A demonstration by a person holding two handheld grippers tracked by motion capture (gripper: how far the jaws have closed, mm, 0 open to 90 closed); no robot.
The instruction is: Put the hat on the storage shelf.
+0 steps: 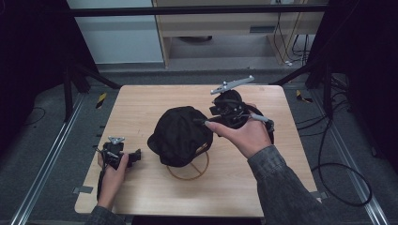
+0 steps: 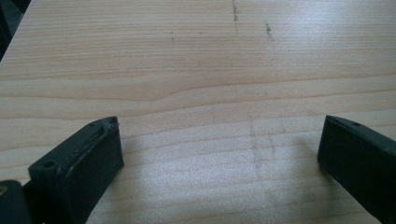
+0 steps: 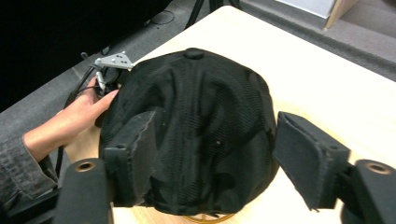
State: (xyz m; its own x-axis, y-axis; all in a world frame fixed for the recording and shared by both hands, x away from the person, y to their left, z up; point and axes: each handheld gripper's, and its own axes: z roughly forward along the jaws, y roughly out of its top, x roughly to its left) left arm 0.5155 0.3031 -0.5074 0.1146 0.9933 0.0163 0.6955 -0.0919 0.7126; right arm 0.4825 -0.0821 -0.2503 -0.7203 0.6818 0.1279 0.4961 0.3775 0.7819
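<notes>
One black cap (image 1: pixel 180 135) sits on one wire stand (image 1: pixel 190 172) between two spread, empty claws, left claw (image 1: pixel 136 155) and right claw (image 3: pixel 212 163).

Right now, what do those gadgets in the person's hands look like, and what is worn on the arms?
Both are black. The left gripper and right gripper each carry a grey three-cornered plate on top and trail a black cable. Their fingers are blocky, with flat dark pads. The sleeves are grey, of a woven cloth.
</notes>
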